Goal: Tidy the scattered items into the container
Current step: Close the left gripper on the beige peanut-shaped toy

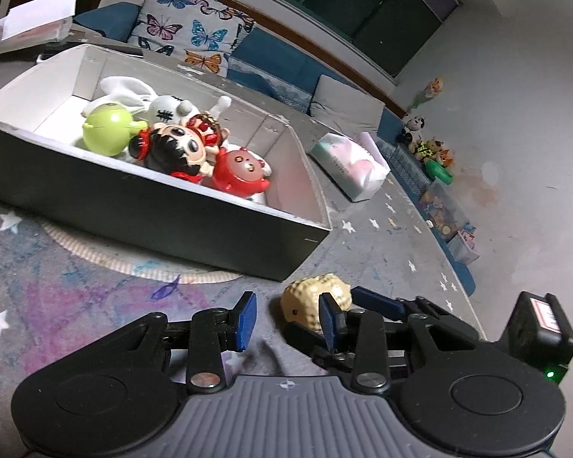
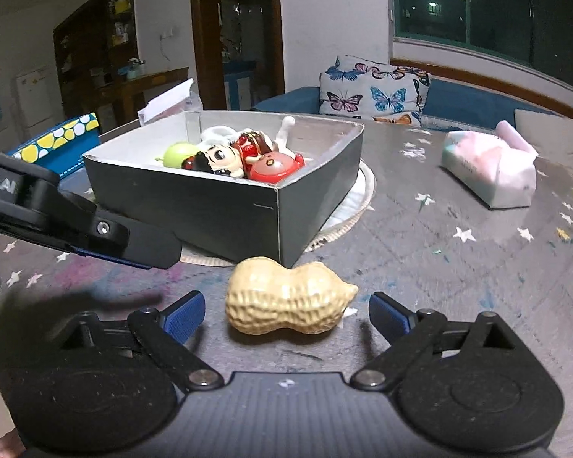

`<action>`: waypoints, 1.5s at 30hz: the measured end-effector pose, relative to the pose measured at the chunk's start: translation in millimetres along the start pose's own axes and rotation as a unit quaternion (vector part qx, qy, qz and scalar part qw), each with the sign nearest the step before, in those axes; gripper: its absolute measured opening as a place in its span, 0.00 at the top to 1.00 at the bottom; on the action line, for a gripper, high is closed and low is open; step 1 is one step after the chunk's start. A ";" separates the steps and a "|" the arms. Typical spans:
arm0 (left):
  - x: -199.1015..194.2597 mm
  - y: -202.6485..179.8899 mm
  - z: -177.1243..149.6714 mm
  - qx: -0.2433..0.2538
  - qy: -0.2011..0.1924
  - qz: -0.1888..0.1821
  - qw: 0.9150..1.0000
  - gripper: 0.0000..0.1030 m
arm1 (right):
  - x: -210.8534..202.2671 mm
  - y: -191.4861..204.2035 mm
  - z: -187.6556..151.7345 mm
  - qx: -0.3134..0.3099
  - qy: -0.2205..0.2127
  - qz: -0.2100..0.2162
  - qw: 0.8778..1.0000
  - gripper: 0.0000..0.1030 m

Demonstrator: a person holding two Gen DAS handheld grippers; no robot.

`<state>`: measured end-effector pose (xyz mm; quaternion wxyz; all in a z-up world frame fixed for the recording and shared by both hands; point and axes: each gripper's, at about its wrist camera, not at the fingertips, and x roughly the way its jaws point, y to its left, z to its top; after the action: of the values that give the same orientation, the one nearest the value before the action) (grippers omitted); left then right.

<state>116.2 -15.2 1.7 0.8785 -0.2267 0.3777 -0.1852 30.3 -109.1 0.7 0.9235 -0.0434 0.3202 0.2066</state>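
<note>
Right gripper [image 2: 286,311] spread wide around peanut toy [image 2: 286,299] on tabletop [image 2: 458,267], just beside toy box [image 2: 179,198]. Left gripper [image 1: 288,318] open, empty (perhaps crowding). Risk: smooth rounded shell squirting sideways under off-centre squeeze.

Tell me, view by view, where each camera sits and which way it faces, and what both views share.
Left wrist: sits on the left hand-held gripper, looking forward and down over the star-patterned mat at the box of toys; its open blue fingers show, empty.
Right wrist: sits on the right hand-held gripper, facing the box from beside it; its open fingers flank the peanut toy without touching.
Shared: box, peanut toy, butterfly cushion, tissue pack.
</note>
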 end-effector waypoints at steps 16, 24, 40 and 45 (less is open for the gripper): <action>33.9 -18.3 8.6 0.050 0.041 -0.014 0.998 0.63 | 10.5 3.2 -1.8 -0.010 0.003 0.006 1.000 0.27; 28.9 -12.0 8.3 0.068 0.052 -0.003 0.996 0.63 | 7.1 11.8 -4.0 -0.043 0.003 0.031 0.999 0.33; 6.7 -12.2 5.8 0.123 0.058 0.003 0.991 0.63 | -7.7 29.1 -12.4 -0.075 0.004 0.070 0.995 0.33; 17.6 -9.2 10.4 0.124 0.076 -0.003 0.989 0.63 | -7.3 26.6 -11.1 -0.059 0.006 0.059 0.996 0.33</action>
<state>134.0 -28.8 2.7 0.8681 -0.1023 0.4162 -0.2503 7.8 -89.8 -2.3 0.9037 -0.0805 0.3148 0.2790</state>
